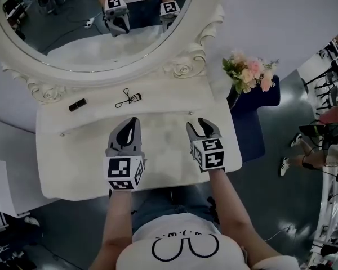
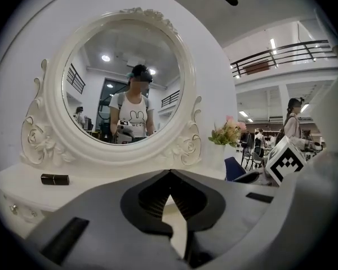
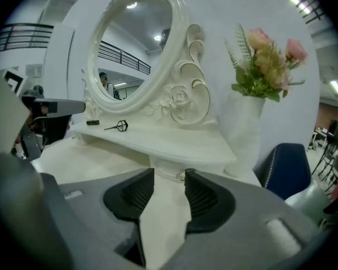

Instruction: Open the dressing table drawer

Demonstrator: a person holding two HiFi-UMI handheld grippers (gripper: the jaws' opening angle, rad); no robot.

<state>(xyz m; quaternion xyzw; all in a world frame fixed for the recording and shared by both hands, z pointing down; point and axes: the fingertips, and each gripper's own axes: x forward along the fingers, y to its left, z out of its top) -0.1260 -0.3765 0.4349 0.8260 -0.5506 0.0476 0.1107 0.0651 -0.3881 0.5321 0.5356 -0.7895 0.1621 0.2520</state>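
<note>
In a room with a smooth grey floor (image 1: 270, 201), a matte white tabletop (image 1: 73, 167) carries an oval mirror (image 1: 73, 16) framed in carved roses. The shallow drawer (image 3: 164, 171) sits closed under its raised shelf (image 3: 174, 145), the small round knob (image 3: 182, 176) just beyond the right gripper's (image 1: 201, 127) wide-apart, empty jaws, while the left gripper's (image 1: 133, 124) jaws meet on nothing.

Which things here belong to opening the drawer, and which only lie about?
For the job: drawer, knob, right gripper with jaws open, left gripper with jaws shut.
Lying about: black tube, eyelash curler, flowers, blue chair.
</note>
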